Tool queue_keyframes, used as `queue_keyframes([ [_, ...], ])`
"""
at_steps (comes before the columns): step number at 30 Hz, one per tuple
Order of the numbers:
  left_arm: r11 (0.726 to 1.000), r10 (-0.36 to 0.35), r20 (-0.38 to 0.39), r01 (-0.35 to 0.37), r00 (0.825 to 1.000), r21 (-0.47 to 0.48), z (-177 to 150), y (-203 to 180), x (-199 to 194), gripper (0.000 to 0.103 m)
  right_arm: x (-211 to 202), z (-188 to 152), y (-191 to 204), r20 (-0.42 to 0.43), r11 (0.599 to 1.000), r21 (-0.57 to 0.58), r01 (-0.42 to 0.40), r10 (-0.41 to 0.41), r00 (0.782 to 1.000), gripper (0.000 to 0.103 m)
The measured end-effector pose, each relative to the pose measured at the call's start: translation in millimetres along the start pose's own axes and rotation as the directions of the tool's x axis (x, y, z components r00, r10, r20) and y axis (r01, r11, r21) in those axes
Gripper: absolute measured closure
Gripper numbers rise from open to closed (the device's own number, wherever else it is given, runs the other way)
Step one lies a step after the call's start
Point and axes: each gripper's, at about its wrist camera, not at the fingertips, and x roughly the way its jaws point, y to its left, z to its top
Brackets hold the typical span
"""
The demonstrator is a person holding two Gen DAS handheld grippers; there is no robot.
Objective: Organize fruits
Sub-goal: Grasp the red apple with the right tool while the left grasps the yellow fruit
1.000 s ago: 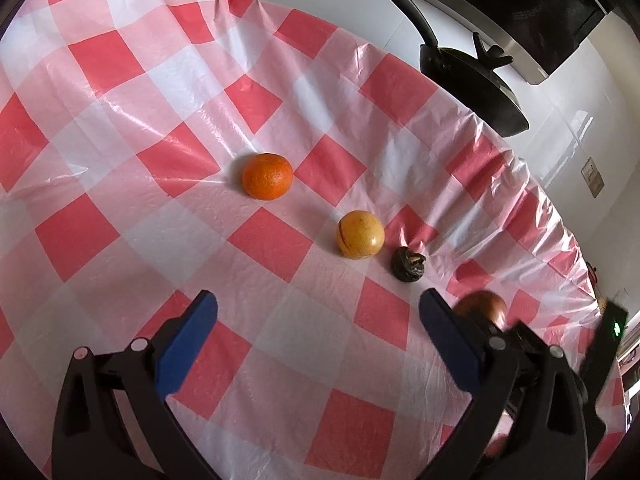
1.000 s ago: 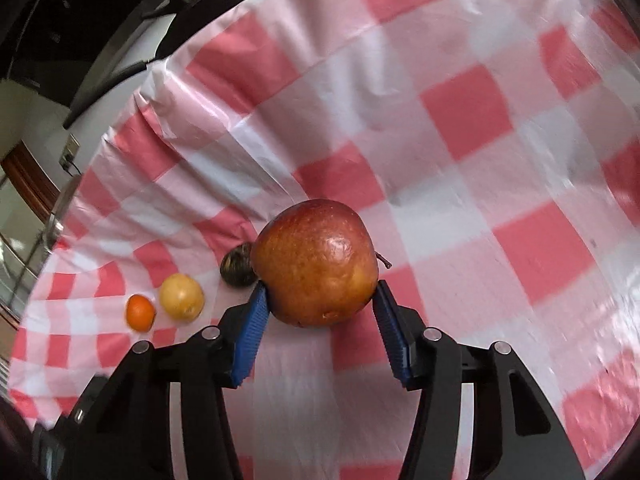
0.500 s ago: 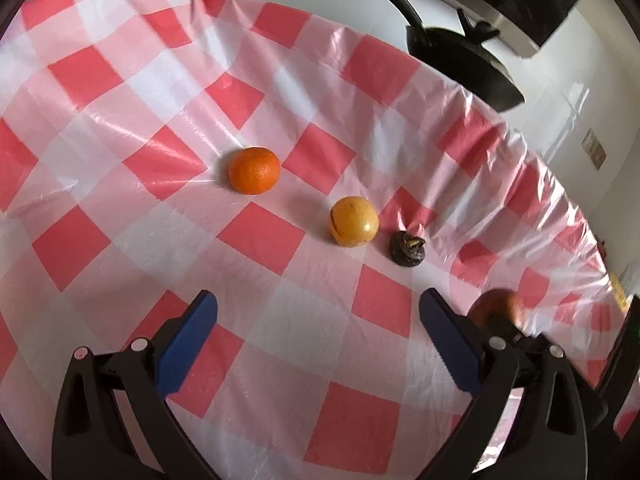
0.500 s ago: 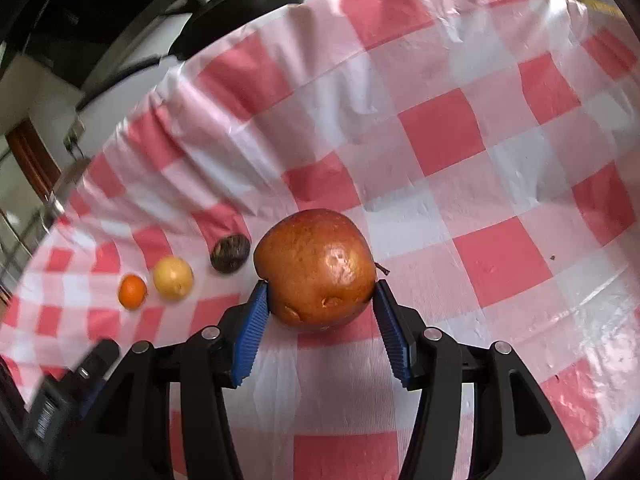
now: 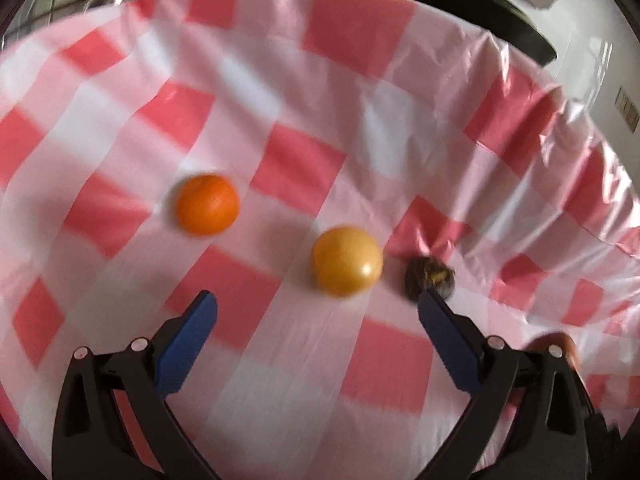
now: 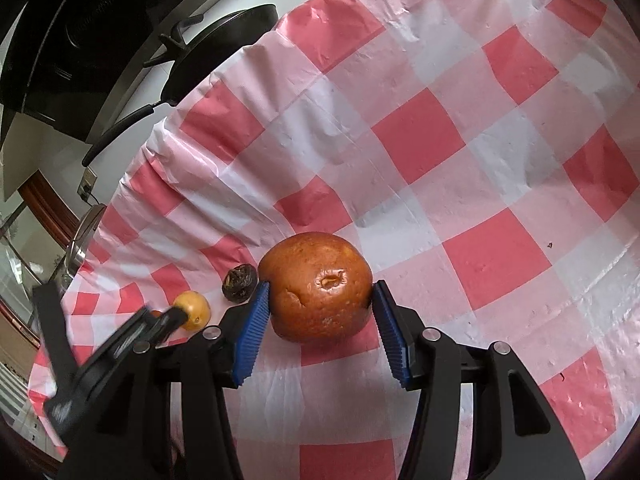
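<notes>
Your left gripper (image 5: 316,308) has black plastic arms, smooth blue pads (image 5: 186,344) and silver screws (image 5: 139,345). Your right gripper (image 6: 320,320) has the same build, but its blue pads (image 6: 250,336) are ribbed.

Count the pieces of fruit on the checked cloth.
4, all in one row: round orange fruit, smooth yellow fruit, small dark wrinkled fruit, then the red-brown apple in the right tongs. No others show.
</notes>
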Motion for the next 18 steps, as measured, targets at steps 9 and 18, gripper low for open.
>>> queue_keyframes([
  [9,0.996,0.037,-0.065,-0.031,0.997,0.089,4.5,-13.5,23.7,0.059,0.1,0.5,-1.4,0.011,1.000,0.010,-0.005,0.005,1.000,0.052],
  [18,1.000,0.006,0.053,-0.007,0.999,0.029,-37.4,27.1,-60.7,0.059,-2.3,-1.0,-1.8,0.018,1.000,0.008,-0.016,0.016,1.000,0.052],
])
